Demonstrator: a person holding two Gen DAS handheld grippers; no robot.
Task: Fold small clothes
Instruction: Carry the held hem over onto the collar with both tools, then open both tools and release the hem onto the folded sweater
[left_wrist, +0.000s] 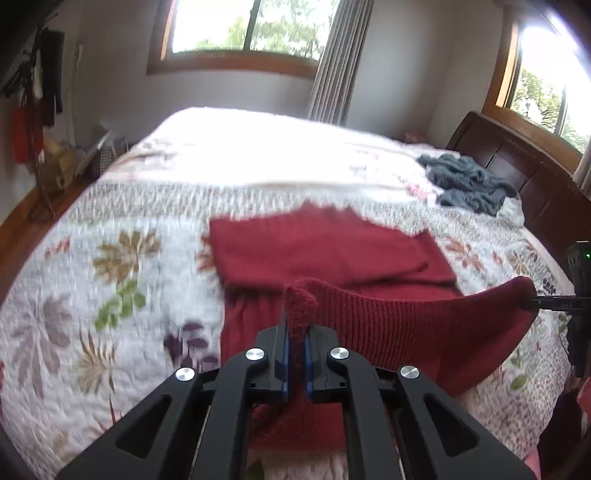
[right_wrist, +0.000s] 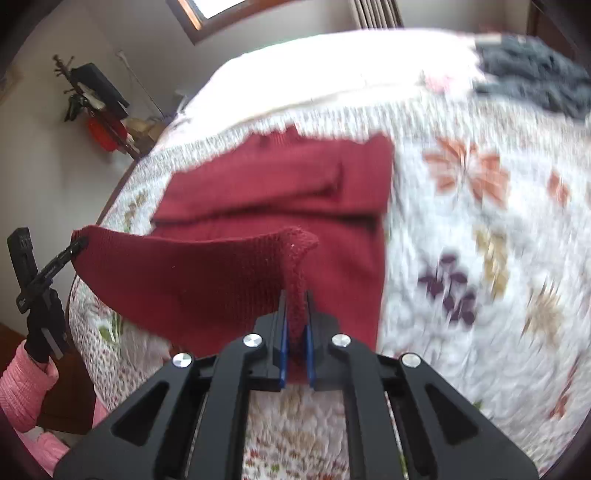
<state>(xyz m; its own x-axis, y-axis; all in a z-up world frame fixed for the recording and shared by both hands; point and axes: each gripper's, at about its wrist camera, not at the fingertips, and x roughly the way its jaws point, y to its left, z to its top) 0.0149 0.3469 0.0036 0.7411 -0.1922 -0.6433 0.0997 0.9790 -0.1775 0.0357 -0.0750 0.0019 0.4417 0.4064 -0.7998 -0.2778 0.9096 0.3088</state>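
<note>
A dark red knit sweater (left_wrist: 332, 254) lies on the floral quilt, its sleeves folded across the body. My left gripper (left_wrist: 296, 332) is shut on one corner of the sweater's near hem, lifted off the bed. My right gripper (right_wrist: 296, 314) is shut on the other hem corner (right_wrist: 295, 243). The hem hangs stretched between the two. In the left wrist view the right gripper (left_wrist: 532, 302) shows at the far right, pinching the cloth. The left gripper (right_wrist: 79, 243) appears at the left edge of the right wrist view, held by a hand in a black glove and pink sleeve (right_wrist: 22, 380).
The floral quilt (left_wrist: 110, 295) covers a wide bed. A grey knit garment (left_wrist: 469, 181) is bunched near the dark wooden headboard (left_wrist: 517, 162). A coat stand with hanging things (left_wrist: 40, 92) stands by the far wall. The bed's edge (right_wrist: 85, 332) drops off on the left.
</note>
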